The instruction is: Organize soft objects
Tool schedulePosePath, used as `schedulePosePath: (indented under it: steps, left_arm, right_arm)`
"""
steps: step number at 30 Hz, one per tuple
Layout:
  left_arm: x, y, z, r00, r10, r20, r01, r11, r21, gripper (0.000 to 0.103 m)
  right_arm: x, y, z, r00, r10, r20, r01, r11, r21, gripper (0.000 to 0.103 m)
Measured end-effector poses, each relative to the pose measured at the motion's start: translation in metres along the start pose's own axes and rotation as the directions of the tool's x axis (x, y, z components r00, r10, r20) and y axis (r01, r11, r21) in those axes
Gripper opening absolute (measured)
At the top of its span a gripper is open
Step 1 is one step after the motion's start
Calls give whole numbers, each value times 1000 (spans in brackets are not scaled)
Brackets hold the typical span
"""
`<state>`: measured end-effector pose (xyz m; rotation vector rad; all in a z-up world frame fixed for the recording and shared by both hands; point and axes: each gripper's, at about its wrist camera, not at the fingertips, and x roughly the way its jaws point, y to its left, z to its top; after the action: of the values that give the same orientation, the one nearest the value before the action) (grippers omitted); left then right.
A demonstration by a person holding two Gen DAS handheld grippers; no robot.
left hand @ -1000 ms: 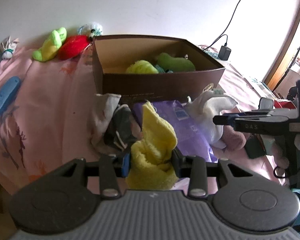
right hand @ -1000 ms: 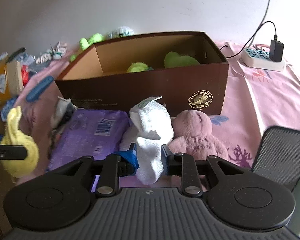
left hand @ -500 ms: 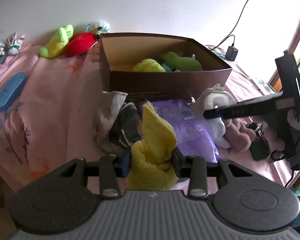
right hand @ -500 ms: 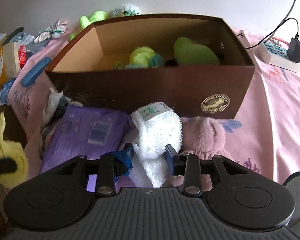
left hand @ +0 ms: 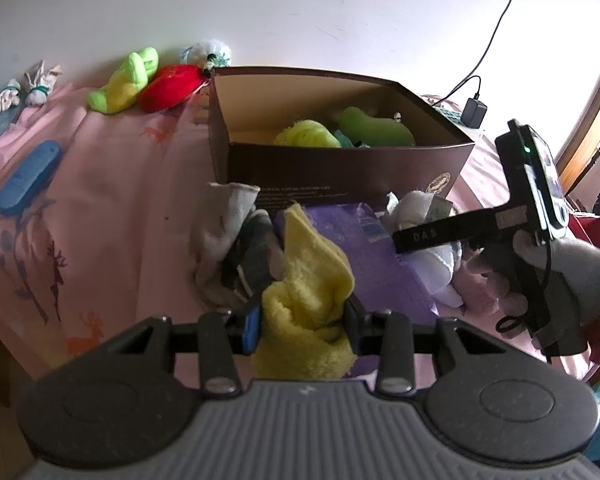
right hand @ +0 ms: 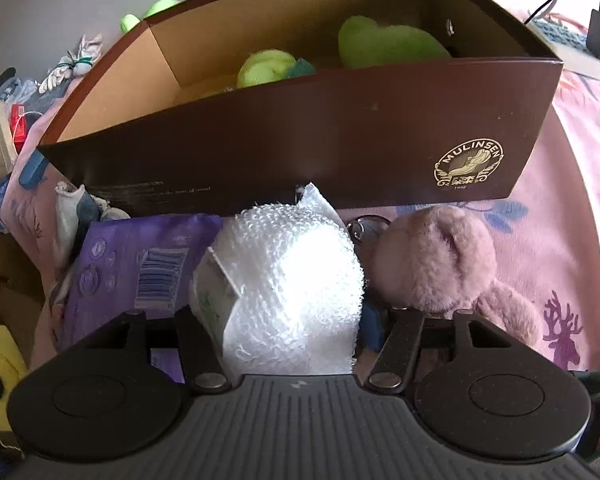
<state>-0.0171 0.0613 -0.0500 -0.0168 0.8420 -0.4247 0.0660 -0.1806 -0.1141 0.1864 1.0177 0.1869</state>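
Closer to the brown box [right hand: 300, 128] than half a second ago, the right gripper [right hand: 288, 316] clamps a white fluffy cloth [right hand: 288, 280] between its jaws, just short of the box's front wall. The left gripper [left hand: 302, 320] holds a yellow towel [left hand: 304, 296] pinched, low over the purple packet [left hand: 376, 264]. From the left wrist view, a gloved hand [left hand: 548, 276] grips the right tool's handle, its fingers level and pointing at the box. The white cloth hides the right gripper's fingertips. Only the right wrist view shows the pink plush bear [right hand: 440, 264] whole; only the left shows the red [left hand: 168, 86] and green [left hand: 124, 80] toys behind the box.
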Motion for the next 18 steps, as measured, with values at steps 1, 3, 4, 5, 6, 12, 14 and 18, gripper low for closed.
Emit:
schedulePosePath:
  steps: [1, 3, 4, 5, 6, 12, 14, 18]
  left_arm:
    - [0, 0, 0, 1000, 1, 2, -1, 1000, -2, 39]
    - [1, 0, 2, 1000, 0, 4, 0, 1000, -7, 39]
    - [1, 0, 3, 1000, -2, 6, 2, 1000, -8, 39]
    - [2, -1, 4, 1000, -4, 6, 4, 1000, -7, 39]
    - [3, -2, 5, 1000, -6, 7, 6, 1000, -3, 39]
    - [6, -11, 16, 998, -51, 21, 50, 998, 44, 39]
    - [6, -15, 25, 997, -70, 34, 68, 995, 69, 39]
    - [4, -19, 50, 992, -97, 82, 87, 989, 119, 39]
  right_arm:
    - [-1, -1, -2, 1000, 8, 5, -8, 1000, 6, 40]
    - [-7, -5, -4, 1000, 24, 19, -25, 999, 31, 37]
    - [-11, -7, -6, 999, 21, 29, -22, 999, 40, 36]
    - [-16, -10, -7, 999, 20, 41, -22, 999, 48, 36]
    - [-22, -12, -8, 998, 23, 51, -25, 998, 55, 36]
    - [-60, -21, -19, 995, 71, 66, -76, 994, 74, 36]
    - [-73, -21, -21, 994, 72, 77, -78, 994, 76, 36]
    - [-101, -24, -11, 988, 85, 128, -94, 993, 69, 36]
